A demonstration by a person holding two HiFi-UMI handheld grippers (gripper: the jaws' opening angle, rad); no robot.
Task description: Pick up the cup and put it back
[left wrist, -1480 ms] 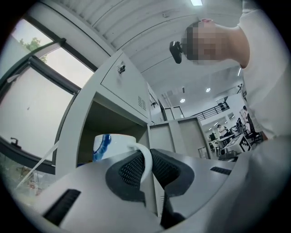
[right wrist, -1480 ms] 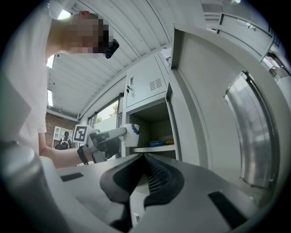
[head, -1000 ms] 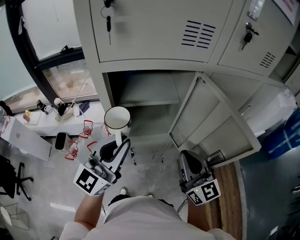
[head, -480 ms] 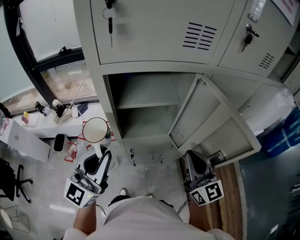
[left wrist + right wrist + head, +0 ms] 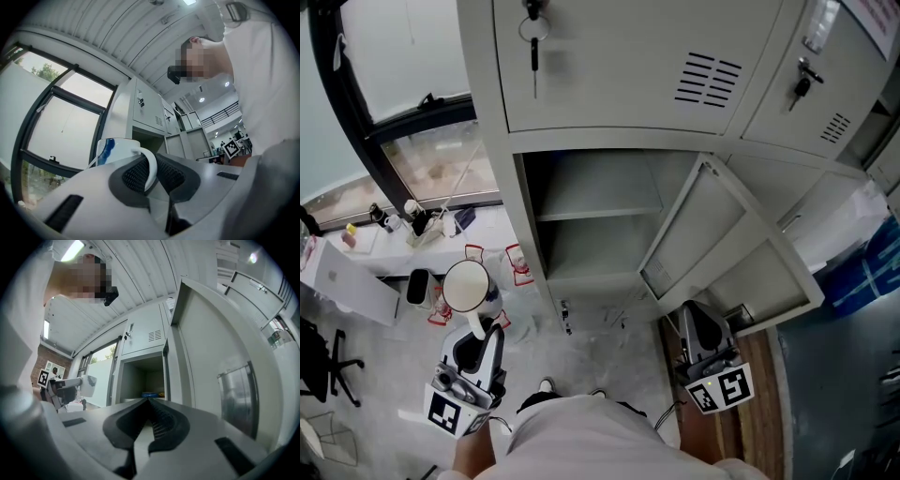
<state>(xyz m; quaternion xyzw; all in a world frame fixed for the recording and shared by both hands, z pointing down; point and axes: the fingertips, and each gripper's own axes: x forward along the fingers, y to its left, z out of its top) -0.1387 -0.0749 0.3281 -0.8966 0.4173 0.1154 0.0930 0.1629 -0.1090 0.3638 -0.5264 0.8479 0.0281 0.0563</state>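
A white cup (image 5: 467,286) with a blue mark hangs in the air left of the open locker compartment (image 5: 592,225). My left gripper (image 5: 478,328) is shut on its handle, and the cup's mouth faces up at the head camera. In the left gripper view the handle (image 5: 151,165) sits pinched between the two black pads, with the cup body (image 5: 115,149) just beyond them. My right gripper (image 5: 701,321) hangs low by the open locker door (image 5: 727,246), shut with nothing in it. From the right gripper view the closed pads (image 5: 157,420) face the compartment (image 5: 143,378).
A grey locker bank (image 5: 619,66) with keys in its upper doors fills the back. Inside the open compartment a shelf (image 5: 595,208) divides the space. At left are a window sill with small items (image 5: 422,220), a white box (image 5: 352,277) and red-marked cups on the floor (image 5: 517,262).
My left gripper has carried the cup left and back, away from the locker opening. The right gripper has stayed almost still.
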